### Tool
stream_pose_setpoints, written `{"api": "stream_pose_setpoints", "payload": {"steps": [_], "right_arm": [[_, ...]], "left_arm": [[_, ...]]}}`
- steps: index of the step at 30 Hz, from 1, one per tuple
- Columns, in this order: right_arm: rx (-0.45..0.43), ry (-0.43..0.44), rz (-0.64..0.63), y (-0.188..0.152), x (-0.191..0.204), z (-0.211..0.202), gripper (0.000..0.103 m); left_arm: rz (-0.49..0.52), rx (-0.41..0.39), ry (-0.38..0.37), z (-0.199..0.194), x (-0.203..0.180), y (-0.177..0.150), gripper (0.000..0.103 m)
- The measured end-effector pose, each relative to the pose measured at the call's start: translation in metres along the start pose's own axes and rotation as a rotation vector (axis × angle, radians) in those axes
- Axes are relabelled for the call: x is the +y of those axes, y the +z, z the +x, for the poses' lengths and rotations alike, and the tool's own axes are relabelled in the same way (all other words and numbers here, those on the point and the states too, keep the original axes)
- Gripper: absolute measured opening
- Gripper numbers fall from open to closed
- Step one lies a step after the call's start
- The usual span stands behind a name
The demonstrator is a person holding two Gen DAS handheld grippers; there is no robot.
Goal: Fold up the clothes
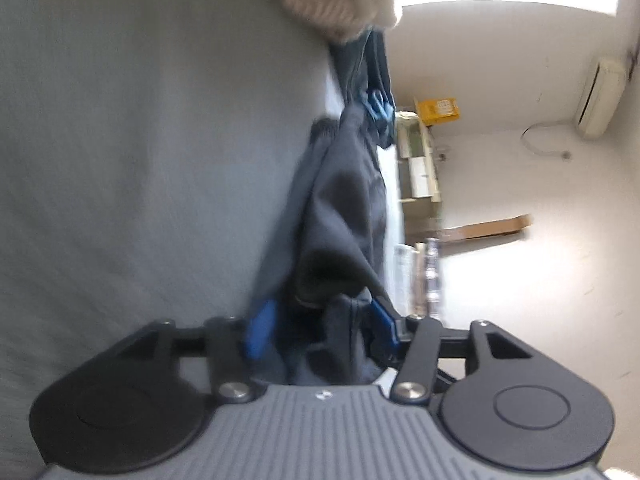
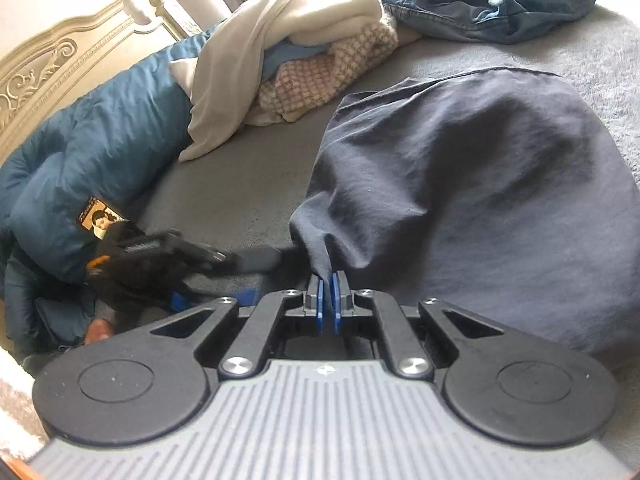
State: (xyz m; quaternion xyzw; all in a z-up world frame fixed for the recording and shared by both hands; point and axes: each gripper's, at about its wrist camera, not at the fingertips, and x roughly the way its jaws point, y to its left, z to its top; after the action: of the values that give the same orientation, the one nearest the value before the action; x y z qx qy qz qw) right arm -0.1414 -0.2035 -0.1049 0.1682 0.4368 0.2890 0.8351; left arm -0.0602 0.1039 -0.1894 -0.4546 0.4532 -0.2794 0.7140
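Far left on the grey bed (image 2: 240,184), left gripper (image 1: 320,320) spread, bunched dark navy garment (image 2: 480,184) between its blue pads (image 1: 260,328), grip unclear. Right of it, right gripper (image 2: 328,300) pressed together, pinching the garment's edge.

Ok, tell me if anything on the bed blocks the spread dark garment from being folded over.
Nothing visible does. The right gripper is shut on the dark garment; the grey bed cover around it lies bare. The pile of clothes and the jeans lie apart, farther back.
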Motion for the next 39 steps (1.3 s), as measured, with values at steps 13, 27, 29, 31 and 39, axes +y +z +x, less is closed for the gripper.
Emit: {"api": "stream_pose_setpoints", "payload": {"steps": [13,27,29,31,39], "right_arm": [[-0.014,0.013,0.010,-0.002,0.000,0.000,0.003],[-0.029,0.044,0.024,-0.001,-0.004,-0.003,0.003],[-0.029,0.047,0.031,0.000,-0.005,-0.002,0.003],[-0.029,0.056,0.036,-0.001,-0.006,-0.002,0.003],[-0.033,0.085,0.050,-0.001,-0.008,-0.002,0.003]], "left_arm": [[0.556,0.034,0.086,0.017,-0.094,-0.031,0.028],[0.436,0.029,0.176,0.016,-0.059,-0.020,0.032],[0.442,0.025,0.183,0.013,-0.060,-0.018,0.033],[0.440,0.040,0.200,0.015,-0.056,-0.019,0.033],[0.325,0.072,0.128,0.042,-0.036,-0.019,0.037]]}}
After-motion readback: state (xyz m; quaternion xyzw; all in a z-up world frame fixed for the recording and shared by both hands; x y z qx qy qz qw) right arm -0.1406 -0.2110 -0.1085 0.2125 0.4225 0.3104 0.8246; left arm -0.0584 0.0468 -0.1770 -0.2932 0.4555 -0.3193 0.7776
